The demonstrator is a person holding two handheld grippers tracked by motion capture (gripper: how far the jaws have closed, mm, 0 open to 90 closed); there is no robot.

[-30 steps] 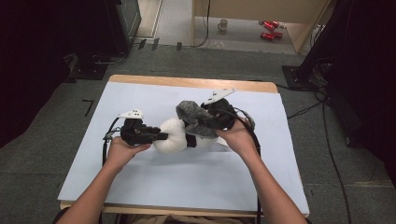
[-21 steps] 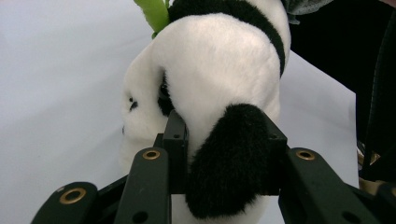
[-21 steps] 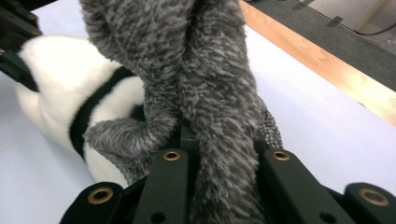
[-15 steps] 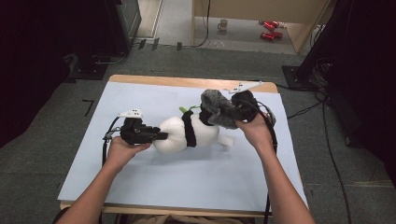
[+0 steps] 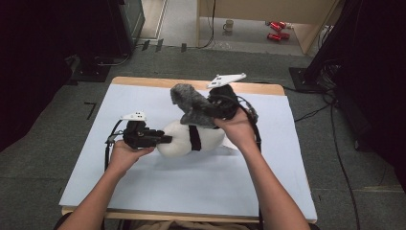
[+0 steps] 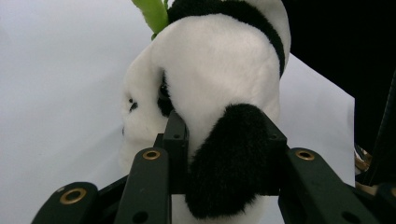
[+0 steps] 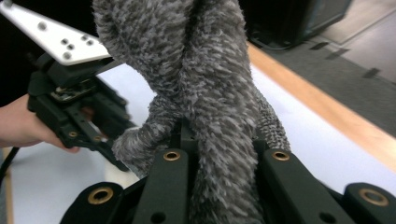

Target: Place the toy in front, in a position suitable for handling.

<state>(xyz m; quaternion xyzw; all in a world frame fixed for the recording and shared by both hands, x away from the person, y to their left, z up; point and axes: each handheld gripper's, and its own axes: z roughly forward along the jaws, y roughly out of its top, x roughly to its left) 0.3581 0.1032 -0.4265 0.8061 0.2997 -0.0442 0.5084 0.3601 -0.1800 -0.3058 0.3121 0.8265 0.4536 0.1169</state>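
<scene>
Grey cloth (image 7: 219, 93) between right tool (image 7: 219, 154) jaws

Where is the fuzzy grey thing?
The grey fuzzy cloth is pinched in the right gripper, lifted just above the panda toy, mid-table in the high view.

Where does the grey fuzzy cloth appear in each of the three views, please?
High view: the grey fuzzy cloth hangs above the table's middle, over the panda plush.
Left gripper view: not in it.
Right gripper view: the cloth runs up the centre from between the jaws.
Shared landmark: the left hand-held gripper, at left in the right gripper view.
</scene>
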